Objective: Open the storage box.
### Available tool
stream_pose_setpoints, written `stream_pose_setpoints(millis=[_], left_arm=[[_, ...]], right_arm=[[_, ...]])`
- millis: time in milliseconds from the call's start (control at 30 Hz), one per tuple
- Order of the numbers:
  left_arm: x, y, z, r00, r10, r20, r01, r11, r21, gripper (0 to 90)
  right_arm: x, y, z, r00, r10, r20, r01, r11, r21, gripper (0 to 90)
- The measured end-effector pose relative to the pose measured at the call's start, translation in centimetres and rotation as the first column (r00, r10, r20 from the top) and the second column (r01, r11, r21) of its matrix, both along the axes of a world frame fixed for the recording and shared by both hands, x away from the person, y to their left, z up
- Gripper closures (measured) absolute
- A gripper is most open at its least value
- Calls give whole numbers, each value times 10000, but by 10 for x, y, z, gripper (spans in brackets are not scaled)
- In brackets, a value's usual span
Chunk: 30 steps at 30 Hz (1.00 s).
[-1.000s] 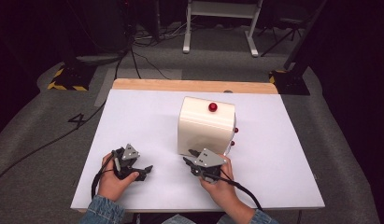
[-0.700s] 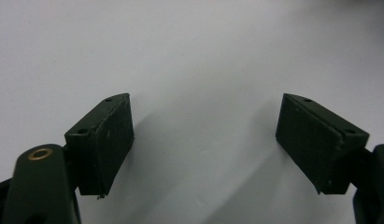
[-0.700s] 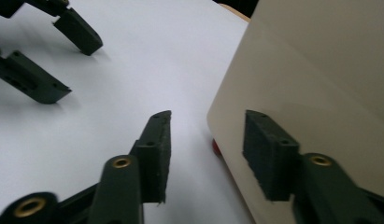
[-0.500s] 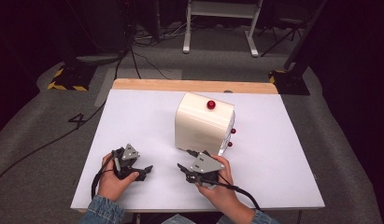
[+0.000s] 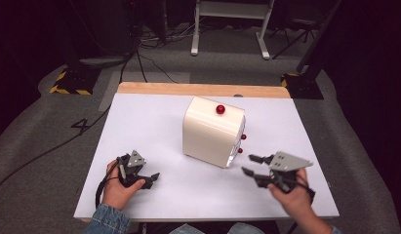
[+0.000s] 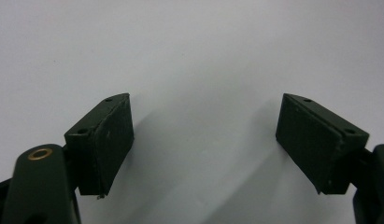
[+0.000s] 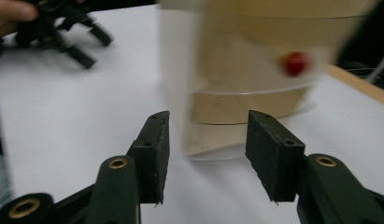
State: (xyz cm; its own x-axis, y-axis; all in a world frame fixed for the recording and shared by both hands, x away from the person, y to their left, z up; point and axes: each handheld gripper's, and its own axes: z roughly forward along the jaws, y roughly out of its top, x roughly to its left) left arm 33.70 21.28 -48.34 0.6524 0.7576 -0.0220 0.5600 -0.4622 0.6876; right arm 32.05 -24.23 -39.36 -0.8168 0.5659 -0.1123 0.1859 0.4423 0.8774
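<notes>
A cream box (image 5: 210, 131) with rounded edges stands in the middle of the white table (image 5: 139, 126). One red knob (image 5: 220, 109) sits on its top and two more (image 5: 243, 137) stick out of its right face. My right gripper (image 5: 248, 164) is open, just right of the box's near corner and pointing left at it. In the right gripper view the box (image 7: 245, 70) and a blurred red knob (image 7: 295, 63) lie beyond the open gripper (image 7: 206, 154). My left gripper (image 5: 152, 179) rests open at the front left, and its view has the gripper (image 6: 203, 135) over bare table.
A wooden strip (image 5: 203, 89) runs along the table's far edge. Beyond it on the grey floor are cables (image 5: 139, 53), a white stand (image 5: 230, 29) and a yellow-and-black striped base (image 5: 71, 83). The other hand and gripper (image 7: 82, 42) appear far off in the right gripper view.
My right gripper has swung from the box's front side out to the right. The box has turned a little, its knobbed face now more to the right. The left gripper has stayed put.
</notes>
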Motion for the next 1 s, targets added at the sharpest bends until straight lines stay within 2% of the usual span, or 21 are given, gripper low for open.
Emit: stream_pose_setpoints(millis=[33, 67, 100, 167, 200, 233, 267, 300, 333, 467, 533, 600, 633, 667, 700, 733, 767, 867, 900, 967, 1000], left_arm=[[0, 0, 0, 10000, 1, -7, -1, 10000, -1, 193], [0, 0, 0, 10000, -19, 14, 19, 10000, 31, 193], [0, 0, 0, 10000, -1, -2, 1, 10000, 1, 193], [0, 0, 0, 10000, 0, 2, 0, 10000, 5, 193], [0, 0, 0, 10000, 0, 2, 0, 10000, 5, 193], [0, 0, 0, 10000, 1, 2, -1, 10000, 5, 193], [0, 0, 0, 10000, -2, 6, 2, 10000, 10, 193], [0, 0, 0, 10000, -3, 16, 3, 10000, 16, 193], [0, 0, 0, 10000, 1, 15, -1, 10000, 16, 193], [0, 0, 0, 10000, -22, 61, 21, 10000, 51, 193], [0, 0, 0, 10000, -18, 68, 17, 10000, 52, 193], [0, 0, 0, 10000, -16, 68, 15, 10000, 50, 193], [0, 0, 0, 10000, -19, 63, 19, 10000, 50, 193], [0, 0, 0, 10000, -21, 62, 21, 10000, 47, 193], [0, 0, 0, 10000, -23, 62, 23, 10000, 48, 193], [0, 0, 0, 10000, -24, 74, 23, 10000, 52, 193], [0, 0, 0, 10000, -24, 75, 24, 10000, 53, 193], [0, 0, 0, 10000, -26, 61, 26, 10000, 49, 193], [0, 0, 0, 10000, -26, 47, 25, 10000, 43, 193], [0, 0, 0, 10000, 0, 23, 0, 10000, 10, 193], [0, 0, 0, 10000, -22, 63, 22, 10000, 56, 193]], right_arm=[[12, -13, 5, 9993, -368, -35, 369, 9990, 269, 494], [31, -26, 12, 9956, -937, 84, 930, 9939, 599, 444], [31, -26, 12, 9956, -937, 84, 930, 9939, 599, 444], [54, -33, 17, 9896, -1420, 234, 1398, 9870, 796, 414], [79, -34, 18, 9839, -1767, 284, 1737, 9811, 855, 391], [91, -33, 17, 9811, -1922, 216, 1902, 9791, 720, 386], [91, -33, 17, 9811, -1922, 216, 1902, 9791, 720, 386], [114, -29, 15, 9760, -2170, 199, 2158, 9751, 517, 378], [114, -29, 15, 9760, -2170, 199, 2158, 9751, 517, 378], [155, -16, 2, 9741, -2253, -210, 2261, 9731, 447, 377], [167, -11, -4, 9756, -2156, -406, 2174, 9751, 438, 377], [177, -5, -10, 9782, -2003, -548, 2029, 9780, 482, 381], [184, 0, -15, 9815, -1766, -743, 1816, 9811, 666, 397], [184, 0, -15, 9815, -1766, -743, 1816, 9811, 666, 397], [187, 5, -21, 9855, -1292, -1103, 1379, 9876, 755, 399], [187, 5, -21, 9855, -1292, -1103, 1379, 9876, 755, 399], [186, 8, -23, 9871, -1045, -1214, 1143, 9905, 768, 416], [180, 13, -26, 9906, -600, -1233, 679, 9958, 616, 598], [178, 13, -25, 9899, -539, -1309, 626, 9960, 637, 627], [176, 13, -25, 9887, -466, -1426, 566, 9961, 672, 636], [170, 13, -25, 9859, -254, -1655, 360, 9975, 616, 630]])
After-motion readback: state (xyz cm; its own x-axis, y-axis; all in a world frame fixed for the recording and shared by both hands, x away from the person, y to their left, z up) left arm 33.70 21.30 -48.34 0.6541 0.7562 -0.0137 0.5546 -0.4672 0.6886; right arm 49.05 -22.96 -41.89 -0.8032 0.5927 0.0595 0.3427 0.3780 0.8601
